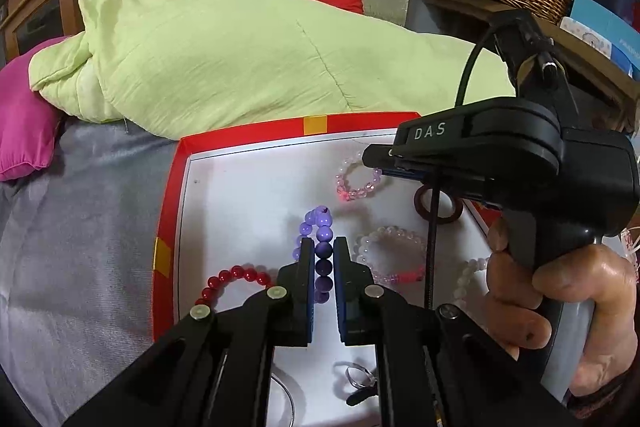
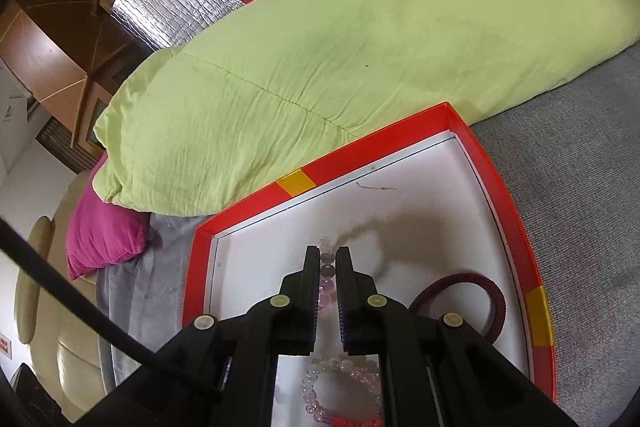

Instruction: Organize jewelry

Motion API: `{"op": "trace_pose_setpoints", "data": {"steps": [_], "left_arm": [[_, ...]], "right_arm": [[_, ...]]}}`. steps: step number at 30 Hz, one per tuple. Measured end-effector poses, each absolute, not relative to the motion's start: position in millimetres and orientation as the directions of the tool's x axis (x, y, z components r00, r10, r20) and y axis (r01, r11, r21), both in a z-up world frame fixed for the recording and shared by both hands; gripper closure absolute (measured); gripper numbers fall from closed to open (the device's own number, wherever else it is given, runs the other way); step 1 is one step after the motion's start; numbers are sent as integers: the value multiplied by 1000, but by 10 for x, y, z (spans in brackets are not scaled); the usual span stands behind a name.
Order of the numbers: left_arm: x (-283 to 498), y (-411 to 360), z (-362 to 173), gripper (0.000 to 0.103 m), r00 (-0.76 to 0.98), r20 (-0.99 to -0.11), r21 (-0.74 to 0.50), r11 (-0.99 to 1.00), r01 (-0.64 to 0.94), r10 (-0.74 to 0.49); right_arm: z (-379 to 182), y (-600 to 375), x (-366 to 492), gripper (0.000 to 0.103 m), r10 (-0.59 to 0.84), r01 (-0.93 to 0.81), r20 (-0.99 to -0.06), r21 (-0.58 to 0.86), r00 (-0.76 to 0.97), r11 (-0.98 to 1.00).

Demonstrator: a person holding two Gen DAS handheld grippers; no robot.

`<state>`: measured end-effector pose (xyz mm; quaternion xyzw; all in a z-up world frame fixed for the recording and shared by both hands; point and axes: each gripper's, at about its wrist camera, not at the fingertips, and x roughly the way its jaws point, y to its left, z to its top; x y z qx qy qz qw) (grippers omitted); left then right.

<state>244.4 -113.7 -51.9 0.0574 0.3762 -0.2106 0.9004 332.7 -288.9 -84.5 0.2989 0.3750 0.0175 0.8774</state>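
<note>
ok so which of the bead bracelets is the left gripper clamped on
The purple bracelet: its beads sit between the left gripper jaws. The red one lies beside them, untouched.

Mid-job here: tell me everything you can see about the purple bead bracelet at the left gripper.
The purple bead bracelet is a strand of round, glossy beads, pale lilac at the far end and deeper violet nearer the camera. It is pinched into a narrow loop, one run of beads lying in line between the fingers of the left gripper, which look closed on it. Its far end curls over above the white floor of the red-rimmed tray. Whether it is lifted clear I cannot tell. The red bead bracelet lies apart, to its left.
</note>
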Motion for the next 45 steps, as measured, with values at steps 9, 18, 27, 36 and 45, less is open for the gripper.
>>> {"op": "trace_pose_setpoints", "data": {"steps": [9,18,27,36,45], "left_arm": [[2445,-1134,-515,93,626,-708,-53,908,415,-327],[2412,-1134,-518,86,603,-725,-68,905,419,-333],[2317,-1052,-405,33,637,-706,-56,921,386,-310],[2212,-892,-283,27,662,-713,-38,957,289,-229],[1863,-549,-37,26,754,-647,8,988,154,-112]], "right_arm": [[-835,-2919,3312,91,253,199,-654,534,713,822],[-773,-2922,3260,91,237,200,-659,516,714,833],[-638,-2963,3096,88,216,206,-673,489,707,848],[-512,-2975,2629,54,147,236,-698,421,701,876],[-145,-2858,1953,52,-34,232,-693,195,720,953]]}}
